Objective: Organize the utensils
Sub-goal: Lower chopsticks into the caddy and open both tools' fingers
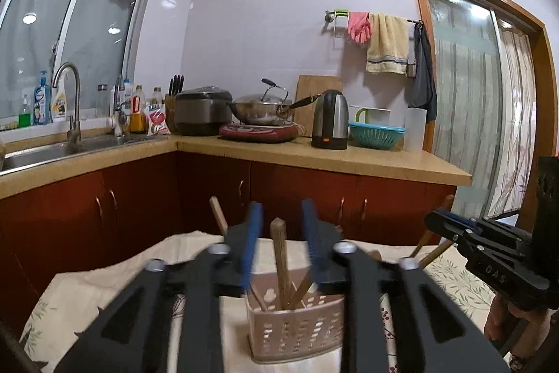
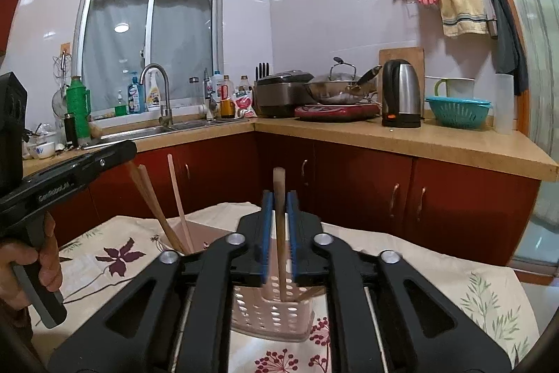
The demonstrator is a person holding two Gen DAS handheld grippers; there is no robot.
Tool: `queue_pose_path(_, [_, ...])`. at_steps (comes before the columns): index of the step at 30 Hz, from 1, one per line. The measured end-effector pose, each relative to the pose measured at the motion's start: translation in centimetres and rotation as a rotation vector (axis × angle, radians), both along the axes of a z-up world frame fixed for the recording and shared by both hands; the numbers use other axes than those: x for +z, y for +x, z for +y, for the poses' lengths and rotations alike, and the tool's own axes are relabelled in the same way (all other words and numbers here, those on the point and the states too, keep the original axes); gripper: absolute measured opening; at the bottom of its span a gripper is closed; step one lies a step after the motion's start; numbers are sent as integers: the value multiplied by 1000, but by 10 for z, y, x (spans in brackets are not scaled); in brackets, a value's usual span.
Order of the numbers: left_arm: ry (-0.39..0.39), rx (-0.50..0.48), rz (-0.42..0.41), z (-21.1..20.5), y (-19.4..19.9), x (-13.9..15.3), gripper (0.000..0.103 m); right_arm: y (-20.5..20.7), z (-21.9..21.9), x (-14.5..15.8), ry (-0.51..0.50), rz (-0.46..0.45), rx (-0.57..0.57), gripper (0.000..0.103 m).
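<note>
In the left wrist view my left gripper (image 1: pixel 282 210) is open above a beige perforated utensil holder (image 1: pixel 297 332). A wooden stick (image 1: pixel 278 254) stands in that holder between the blue pads (image 1: pixel 252 236), with a gap on each side. In the right wrist view my right gripper (image 2: pixel 279 198) is open, its pads (image 2: pixel 267 233) close on either side of an upright wooden stick (image 2: pixel 279 215) that stands in a pale perforated holder (image 2: pixel 272 315). The left gripper (image 2: pixel 127 149) also shows at the left, over more sticks (image 2: pixel 150 201).
Both holders sit on a table with a floral cloth (image 2: pixel 115 254). Behind it runs an L-shaped counter (image 1: pixel 314 152) on red cabinets, with a sink (image 1: pixel 87 145), wok (image 1: pixel 258 107), kettle (image 1: pixel 330 117) and teal colander (image 1: pixel 375 135). A hand (image 2: pixel 49 264) holds the left gripper's handle.
</note>
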State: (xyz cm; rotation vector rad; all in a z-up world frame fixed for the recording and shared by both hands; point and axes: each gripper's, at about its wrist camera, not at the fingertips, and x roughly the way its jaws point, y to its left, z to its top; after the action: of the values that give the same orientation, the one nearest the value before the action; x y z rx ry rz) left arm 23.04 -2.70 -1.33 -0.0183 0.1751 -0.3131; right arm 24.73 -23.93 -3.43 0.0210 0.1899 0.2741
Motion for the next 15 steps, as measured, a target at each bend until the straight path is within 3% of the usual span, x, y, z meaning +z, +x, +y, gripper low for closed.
queue_pose_path(8, [13, 33, 18, 10, -27, -4, 46, -40, -3, 2, -3, -11, -39, 32])
queue_pose_path(15, [29, 77, 58, 24, -62, -20, 51, -90, 7, -22, -18, 37, -37, 34])
